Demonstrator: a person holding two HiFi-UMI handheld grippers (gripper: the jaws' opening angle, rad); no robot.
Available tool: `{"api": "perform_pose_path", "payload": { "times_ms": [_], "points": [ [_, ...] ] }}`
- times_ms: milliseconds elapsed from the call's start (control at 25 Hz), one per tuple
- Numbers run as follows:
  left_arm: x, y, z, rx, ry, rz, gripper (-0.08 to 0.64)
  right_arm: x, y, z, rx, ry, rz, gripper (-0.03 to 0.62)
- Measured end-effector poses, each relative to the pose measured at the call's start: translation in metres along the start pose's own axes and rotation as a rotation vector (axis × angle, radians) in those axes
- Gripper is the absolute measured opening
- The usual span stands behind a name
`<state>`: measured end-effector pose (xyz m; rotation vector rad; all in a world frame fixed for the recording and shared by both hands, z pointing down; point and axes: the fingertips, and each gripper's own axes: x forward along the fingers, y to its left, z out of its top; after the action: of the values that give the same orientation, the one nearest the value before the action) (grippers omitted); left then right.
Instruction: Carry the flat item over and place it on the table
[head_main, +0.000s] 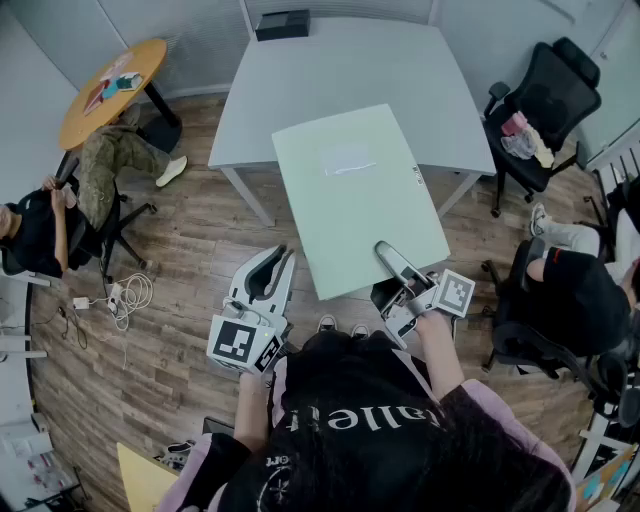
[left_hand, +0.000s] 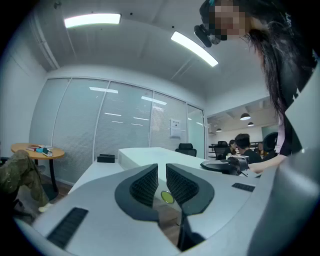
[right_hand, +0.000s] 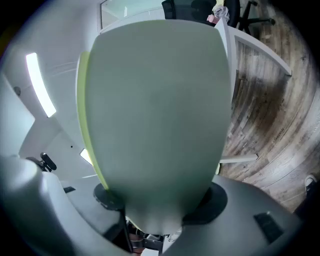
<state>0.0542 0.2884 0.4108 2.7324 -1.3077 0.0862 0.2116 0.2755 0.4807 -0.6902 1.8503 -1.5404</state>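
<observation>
A flat pale green file box (head_main: 355, 195) hangs level in front of me, its far half over the grey table (head_main: 340, 70) and its near half over the wooden floor. My right gripper (head_main: 397, 265) is shut on the file's near right edge. In the right gripper view the file (right_hand: 160, 100) fills the frame and runs down between the dark pads (right_hand: 106, 196) of that gripper (right_hand: 159, 200). My left gripper (head_main: 280, 262) hovers left of the file without touching it. Its ribbed pads (left_hand: 145, 186) stand almost together, and that gripper (left_hand: 162, 172) holds nothing.
A black box (head_main: 282, 24) lies at the table's far edge. A round wooden table (head_main: 110, 85) and a seated person (head_main: 40, 225) are at the left, with cables (head_main: 125, 295) on the floor. A black chair (head_main: 548, 95) and another seated person (head_main: 575, 285) are at the right.
</observation>
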Motion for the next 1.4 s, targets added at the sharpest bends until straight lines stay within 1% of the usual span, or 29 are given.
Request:
{"api": "perform_pose_path", "payload": {
  "times_ms": [120, 320, 440, 600, 960, 1200, 1400],
  "points": [
    [0.002, 0.002, -0.003, 0.008, 0.007, -0.016, 0.067, 0.003, 0.000, -0.003, 0.002, -0.009, 0.006, 0.291],
    [0.002, -0.001, -0.004, -0.010, 0.000, -0.047, 0.067, -0.003, -0.003, -0.004, 0.024, -0.041, -0.010, 0.291],
    [0.001, 0.008, -0.002, 0.000, -0.003, -0.049, 0.067, 0.003, -0.007, -0.003, 0.029, -0.063, -0.004, 0.291],
    [0.001, 0.022, -0.001, -0.006, -0.011, -0.053, 0.067, 0.008, -0.009, 0.001, 0.016, -0.083, -0.018, 0.291],
    [0.003, 0.056, -0.007, -0.011, 0.003, -0.095, 0.067, 0.028, -0.011, 0.009, 0.012, -0.167, -0.018, 0.291],
    [0.011, 0.069, -0.014, -0.039, 0.008, -0.101, 0.067, 0.038, -0.017, 0.013, 0.021, -0.172, -0.038, 0.291],
    [0.028, 0.082, -0.016, -0.053, 0.015, -0.096, 0.067, 0.052, -0.028, 0.028, 0.026, -0.165, -0.058, 0.291]
  ]
}}
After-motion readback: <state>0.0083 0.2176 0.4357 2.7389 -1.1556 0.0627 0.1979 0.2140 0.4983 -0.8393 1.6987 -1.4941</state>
